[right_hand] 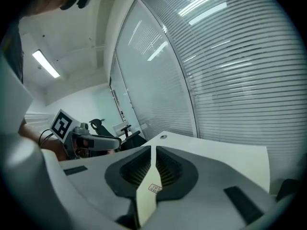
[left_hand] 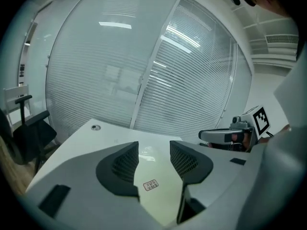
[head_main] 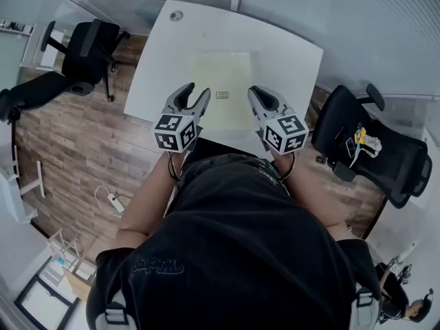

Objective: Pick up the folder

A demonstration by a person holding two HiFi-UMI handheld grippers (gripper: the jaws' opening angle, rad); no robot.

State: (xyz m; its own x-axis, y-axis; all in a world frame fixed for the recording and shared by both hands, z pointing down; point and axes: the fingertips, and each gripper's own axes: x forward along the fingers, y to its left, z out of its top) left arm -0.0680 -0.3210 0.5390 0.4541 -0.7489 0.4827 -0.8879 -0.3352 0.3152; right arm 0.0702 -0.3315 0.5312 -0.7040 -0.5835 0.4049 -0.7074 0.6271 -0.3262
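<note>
Standing off to the side here: the person is leaning in at the near edge of the tabletop with a pair of tongs in each hand. The left tongs are released, jaws apart and nothing pinched, just the folder showing through the gap below. The right tongs are clenched tight on nothing.

Both hang over the near part of the folder, one on each side of its little label. I can't tell if either actually touches it. The folder's pale yellow and lying flat, with its near edge right along the tabletop's near edge, roughly midway along.

My guess is that's why the left pair stands open: a thin flat sheet only gives you an edge to bite. Farther back there's a round grommet by the far left corner, then the blinds behind glass.
</note>
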